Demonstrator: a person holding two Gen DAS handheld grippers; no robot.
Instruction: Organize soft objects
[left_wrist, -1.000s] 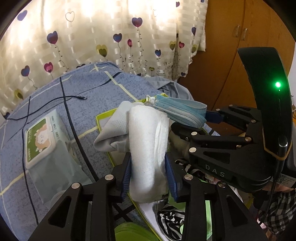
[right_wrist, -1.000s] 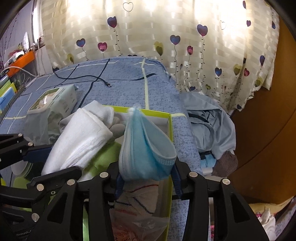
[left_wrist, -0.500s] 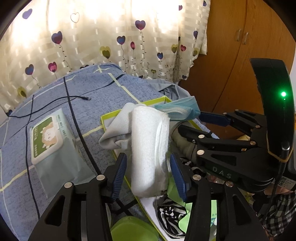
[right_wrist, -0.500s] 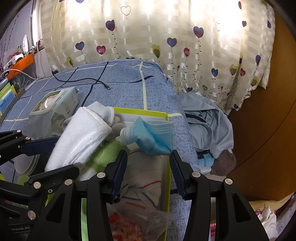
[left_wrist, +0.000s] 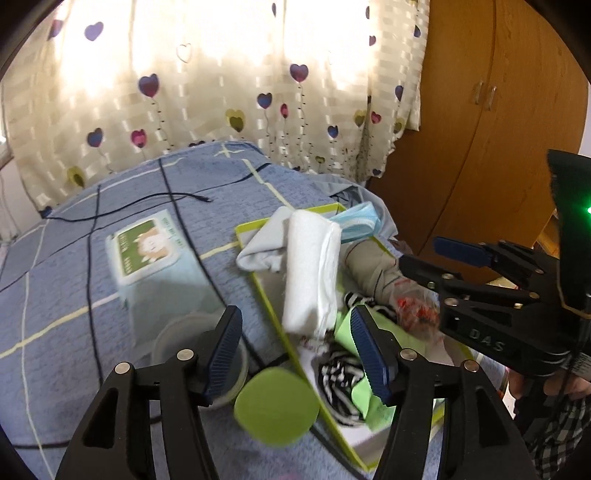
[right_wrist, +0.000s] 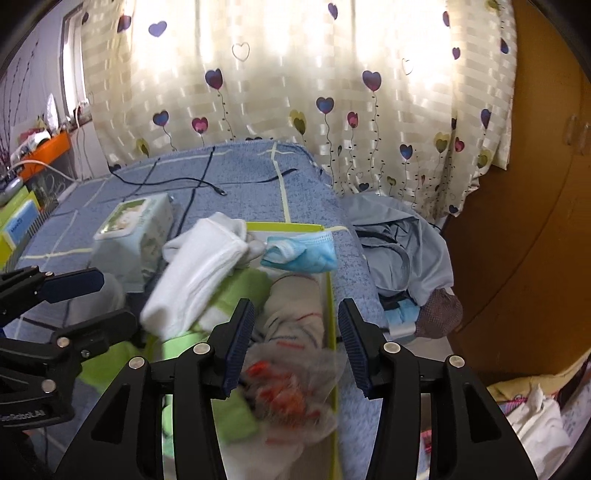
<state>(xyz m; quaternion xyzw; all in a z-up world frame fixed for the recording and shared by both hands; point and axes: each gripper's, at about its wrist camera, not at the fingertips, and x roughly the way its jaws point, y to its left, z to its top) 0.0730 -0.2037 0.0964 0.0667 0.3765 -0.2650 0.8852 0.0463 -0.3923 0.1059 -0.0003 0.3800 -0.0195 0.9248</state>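
Since release a second ago, white towel (left_wrist: 312, 273) and blue mask (right_wrist: 301, 253) lie in green-rimmed box (left_wrist: 269, 306). Left gripper (left_wrist: 295, 349) opening, empty, lifted clear; right gripper (right_wrist: 293, 341) wide, empty. Both items placed.

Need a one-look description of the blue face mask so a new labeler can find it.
Start at the blue checked bedspread and find the yellow-green rimmed box lying on it. At the box's far end, beside the rolled white towel, lies the face mask. It is the only pale blue pleated item there, folded over, with a white ear loop at its left end.
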